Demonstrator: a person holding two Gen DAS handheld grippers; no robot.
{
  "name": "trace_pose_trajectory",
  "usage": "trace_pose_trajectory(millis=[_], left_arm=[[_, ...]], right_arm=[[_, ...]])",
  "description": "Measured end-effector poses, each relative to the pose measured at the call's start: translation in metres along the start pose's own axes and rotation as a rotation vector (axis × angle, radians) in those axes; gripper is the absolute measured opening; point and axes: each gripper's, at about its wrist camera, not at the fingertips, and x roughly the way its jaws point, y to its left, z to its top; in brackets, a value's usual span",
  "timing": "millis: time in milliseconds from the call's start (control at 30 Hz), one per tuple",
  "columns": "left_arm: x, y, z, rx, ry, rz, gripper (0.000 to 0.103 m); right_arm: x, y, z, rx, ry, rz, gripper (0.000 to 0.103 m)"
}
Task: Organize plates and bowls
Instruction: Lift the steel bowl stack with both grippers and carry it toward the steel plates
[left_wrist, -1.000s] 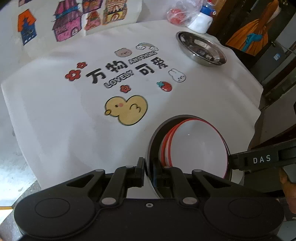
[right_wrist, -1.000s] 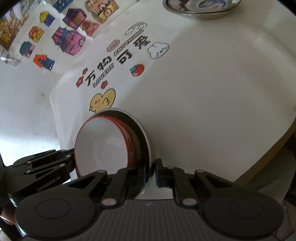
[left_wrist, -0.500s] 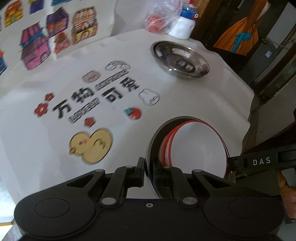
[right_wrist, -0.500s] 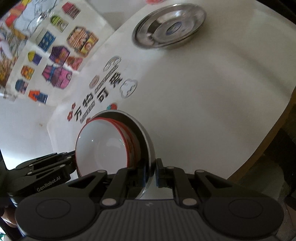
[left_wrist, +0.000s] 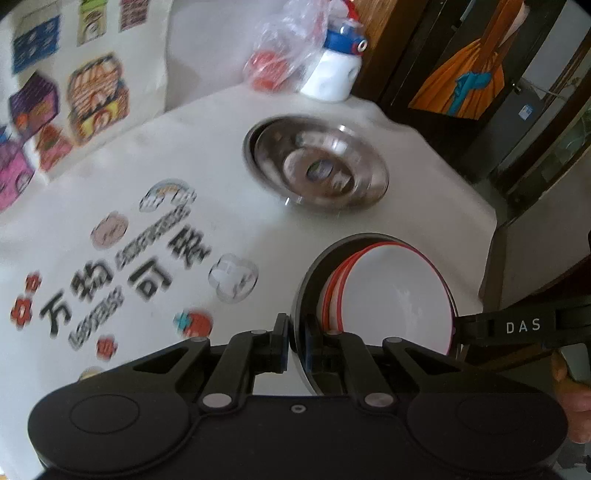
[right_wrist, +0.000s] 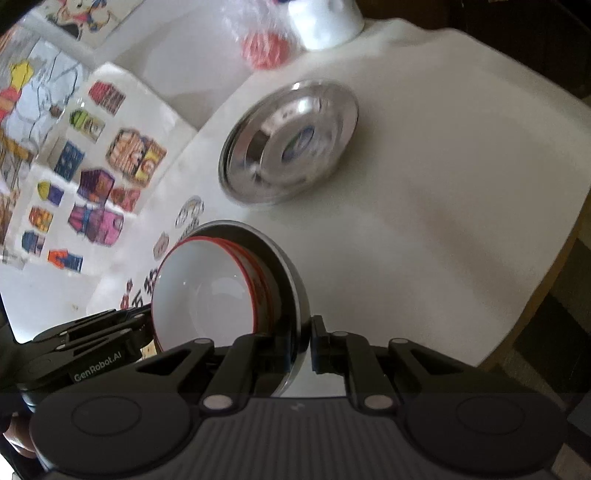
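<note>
A steel bowl (left_wrist: 301, 295) holds nested white bowls with red rims (left_wrist: 391, 295). My left gripper (left_wrist: 295, 345) is shut on the steel bowl's rim on one side. My right gripper (right_wrist: 306, 345) is shut on the rim on the opposite side; there the steel bowl (right_wrist: 291, 280) and the white bowls (right_wrist: 207, 295) show too. The stack is held above the table. A steel plate (left_wrist: 317, 166) lies on the table beyond the stack, also in the right wrist view (right_wrist: 291, 144).
The table has a white cloth (left_wrist: 92, 206) with cartoon prints. A white bottle with a blue cap (left_wrist: 334, 70) and a plastic bag with red items (left_wrist: 273, 62) stand at the far edge. The table's right edge (right_wrist: 546, 288) drops off nearby.
Both grippers have carried the bowl stack forward across the table. The steel plate now looks larger and closer in both views.
</note>
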Motion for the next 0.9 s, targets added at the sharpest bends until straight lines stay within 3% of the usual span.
trace_pose_trajectory(millis=[333,900], left_arm=[[0.020,-0.019,0.054,0.012,-0.042,-0.004,0.006],[0.039,-0.015,0.094,-0.019,-0.075,-0.002,0.006]], right_arm=[[-0.012,-0.001,0.049,0.003,-0.033,-0.012,0.011],[-0.002,0.004,0.088,-0.025,-0.057,-0.034,0.011]])
